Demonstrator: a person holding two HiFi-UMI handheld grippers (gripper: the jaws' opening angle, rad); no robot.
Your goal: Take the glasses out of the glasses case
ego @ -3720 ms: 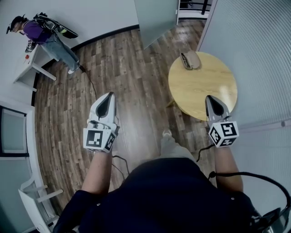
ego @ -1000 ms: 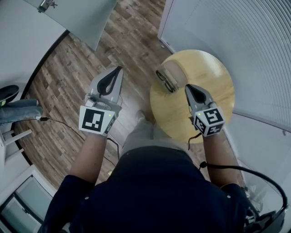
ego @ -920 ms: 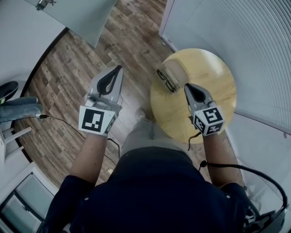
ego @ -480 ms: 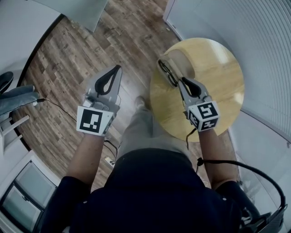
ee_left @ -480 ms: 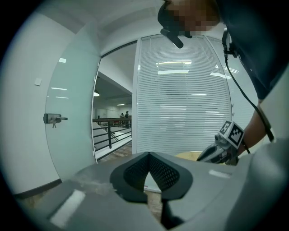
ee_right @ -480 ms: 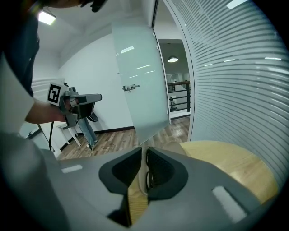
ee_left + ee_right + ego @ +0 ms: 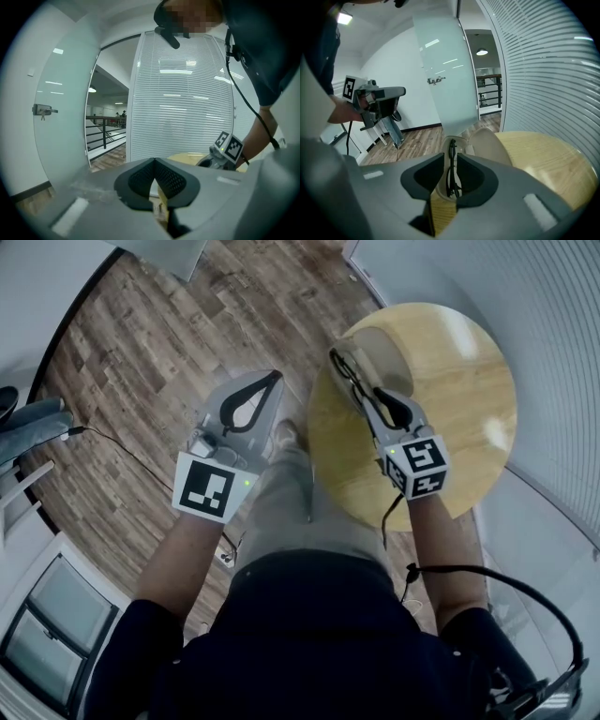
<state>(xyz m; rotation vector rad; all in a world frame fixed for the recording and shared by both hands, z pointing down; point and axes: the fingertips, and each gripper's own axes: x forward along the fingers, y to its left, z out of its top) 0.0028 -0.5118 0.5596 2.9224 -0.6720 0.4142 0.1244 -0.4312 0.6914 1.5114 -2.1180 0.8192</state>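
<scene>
1. My right gripper (image 7: 364, 393) is over the round yellow table (image 7: 459, 399). It points at the glasses case (image 7: 380, 341).
2. In the right gripper view its jaws are only a little way apart, with a thin gap between them.
3. The black glasses (image 7: 451, 177) stand in that gap, side on. They nearly fill it. I cannot tell if the pads press on them.
4. The glasses are in the case, which is open. They lie in the half nearer the table's left edge. The tan lid (image 7: 488, 140) lies flat on the table beside them.
5. The case is near the far left edge of the table.
6. My left gripper (image 7: 274, 378) is off the table, just beside its left edge. It hangs over the brown wood floor (image 7: 141, 362).
7. In the left gripper view its jaws are shut. The two dark pads meet at the tip and there is nothing between them.
8. The left gripper does not touch the case or the glasses.
9. From the left gripper view I can see the right gripper's marker cube (image 7: 229, 146) low on the right, in front of white blinds (image 7: 183, 93).
10. A black cable (image 7: 487, 577) runs along the right arm.
</scene>
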